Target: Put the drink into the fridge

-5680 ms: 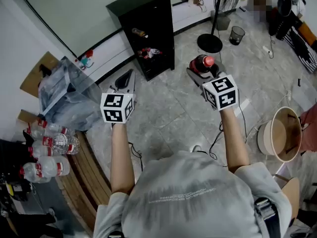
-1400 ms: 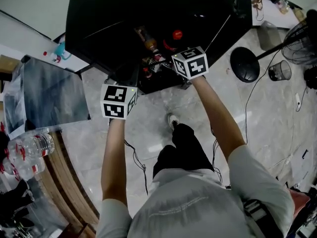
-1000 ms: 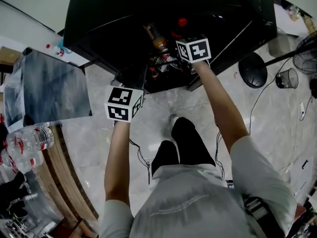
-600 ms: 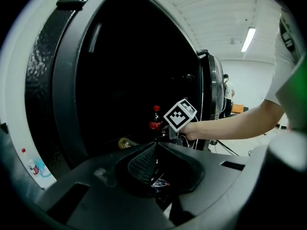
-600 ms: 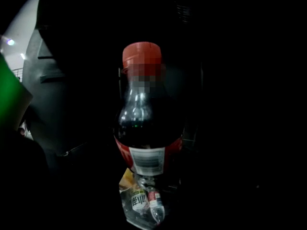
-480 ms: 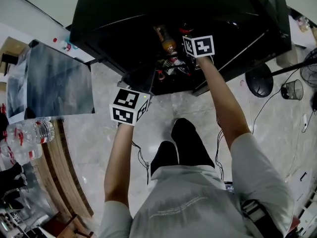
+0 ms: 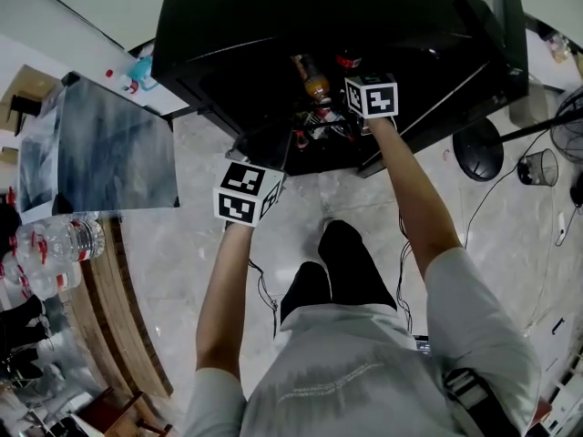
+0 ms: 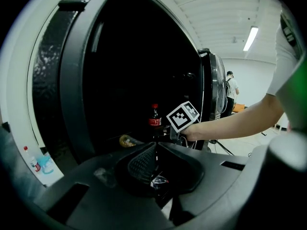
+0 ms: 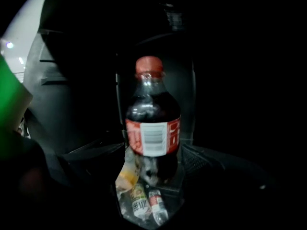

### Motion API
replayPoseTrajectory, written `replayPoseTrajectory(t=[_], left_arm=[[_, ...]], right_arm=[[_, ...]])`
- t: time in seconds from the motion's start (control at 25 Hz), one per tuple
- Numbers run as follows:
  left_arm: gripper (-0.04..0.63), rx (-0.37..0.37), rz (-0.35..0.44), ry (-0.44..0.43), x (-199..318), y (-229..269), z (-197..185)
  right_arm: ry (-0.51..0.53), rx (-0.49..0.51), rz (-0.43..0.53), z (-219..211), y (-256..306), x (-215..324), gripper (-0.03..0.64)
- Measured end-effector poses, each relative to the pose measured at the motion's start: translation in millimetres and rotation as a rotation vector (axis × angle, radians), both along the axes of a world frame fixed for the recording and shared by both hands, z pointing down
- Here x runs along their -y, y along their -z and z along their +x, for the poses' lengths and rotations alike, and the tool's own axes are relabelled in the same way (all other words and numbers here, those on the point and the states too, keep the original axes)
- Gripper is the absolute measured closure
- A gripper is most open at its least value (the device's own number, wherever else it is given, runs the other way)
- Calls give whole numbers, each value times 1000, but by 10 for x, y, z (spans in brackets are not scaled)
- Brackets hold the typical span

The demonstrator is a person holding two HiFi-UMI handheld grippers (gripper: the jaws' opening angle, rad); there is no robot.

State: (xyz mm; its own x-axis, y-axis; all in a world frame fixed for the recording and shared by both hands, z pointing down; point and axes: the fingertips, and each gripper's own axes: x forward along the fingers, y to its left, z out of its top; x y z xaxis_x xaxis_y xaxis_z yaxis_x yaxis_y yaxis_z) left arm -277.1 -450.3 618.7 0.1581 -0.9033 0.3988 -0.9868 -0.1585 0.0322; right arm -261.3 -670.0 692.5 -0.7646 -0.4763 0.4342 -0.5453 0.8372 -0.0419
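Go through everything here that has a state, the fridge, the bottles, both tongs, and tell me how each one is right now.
fridge: door open.
cola bottle: upright, cap on, held inside the fridge.
right tongs: shut on the cola bottle.
left tongs: shut, empty.
amber bottle: lying on its side on a fridge shelf.

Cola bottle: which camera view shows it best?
The right gripper view: the cola bottle fills the centre, upright between the jaws of the right hand-held gripper, label plain. The left gripper view shows it small, inside the fridge; the head view shows only its red cap.
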Motion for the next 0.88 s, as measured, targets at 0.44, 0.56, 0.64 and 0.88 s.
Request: replayPoseTrajectory(t=[0.44, 0.56, 0.64, 0.88], left_arm=[[580, -27, -63, 23, -689, 420, 100], [580, -30, -67, 44, -944, 659, 128], [580, -35, -68, 59, -1119, 825, 165], [580, -11, -44, 85, -1545, 1362, 149]], right_arm=[[-56, -95, -87, 593, 296, -710, 351], [-33, -120, -55, 750, 584, -1015, 407], [-32, -121, -30, 911, 790, -1209, 449], [-81, -67, -15, 1392, 1493, -1710, 605]])
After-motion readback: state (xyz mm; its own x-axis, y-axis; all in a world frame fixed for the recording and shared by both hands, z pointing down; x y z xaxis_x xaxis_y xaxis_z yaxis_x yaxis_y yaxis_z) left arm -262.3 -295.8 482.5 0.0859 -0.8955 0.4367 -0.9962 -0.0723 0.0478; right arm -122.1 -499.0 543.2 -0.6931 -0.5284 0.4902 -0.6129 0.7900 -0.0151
